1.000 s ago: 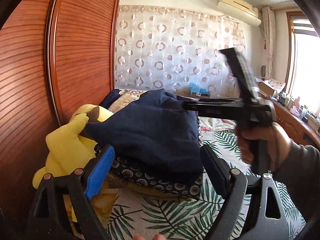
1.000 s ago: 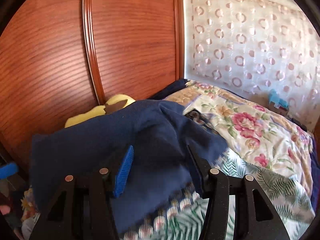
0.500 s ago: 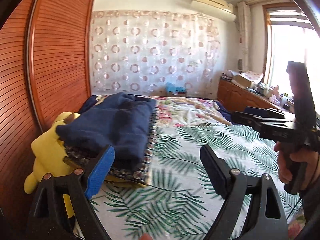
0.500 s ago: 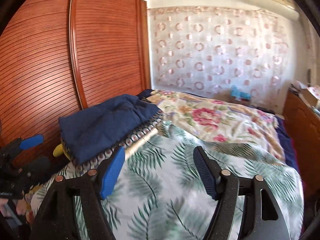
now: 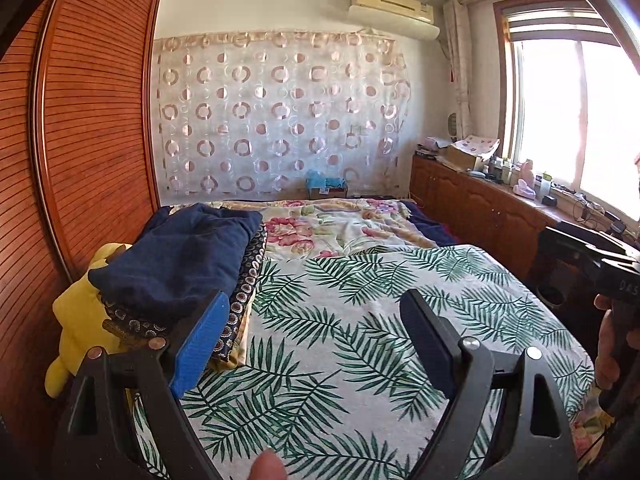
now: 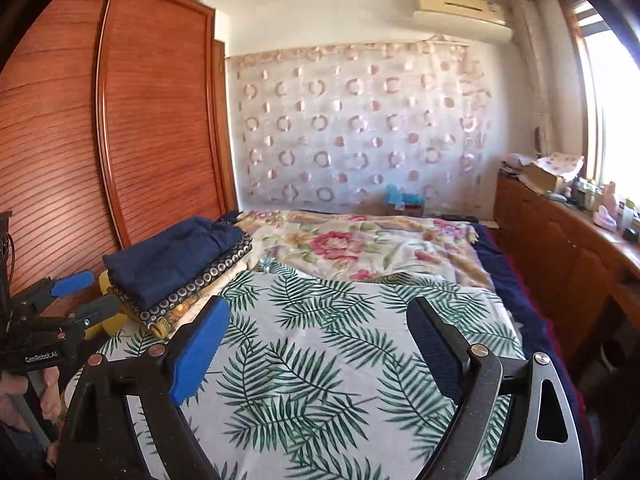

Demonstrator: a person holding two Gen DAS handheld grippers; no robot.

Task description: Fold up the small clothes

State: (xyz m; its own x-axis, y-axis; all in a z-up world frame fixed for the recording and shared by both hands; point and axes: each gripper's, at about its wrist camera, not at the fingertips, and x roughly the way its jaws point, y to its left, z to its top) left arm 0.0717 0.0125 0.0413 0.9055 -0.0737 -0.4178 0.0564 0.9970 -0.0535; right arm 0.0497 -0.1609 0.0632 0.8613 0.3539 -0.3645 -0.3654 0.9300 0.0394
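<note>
A folded navy garment (image 5: 180,256) lies on top of a stack of folded clothes with a dark circle-patterned piece (image 5: 246,280) under it, at the left side of the bed; the stack also shows in the right wrist view (image 6: 172,260). My left gripper (image 5: 316,336) is open and empty, held above the palm-leaf sheet to the right of the stack. My right gripper (image 6: 320,340) is open and empty over the middle of the bed. The left gripper also shows at the left edge of the right wrist view (image 6: 68,300).
A yellow plush toy (image 5: 78,320) sits between the stack and the wooden wardrobe (image 5: 80,140). A floral blanket (image 5: 340,228) covers the far end of the bed. A wooden cabinet (image 5: 480,208) with clutter runs along the right wall under the window.
Both grippers have pulled back and away from the navy garment, which now rests on the stack. Each view has widened to show the whole bed and room.
</note>
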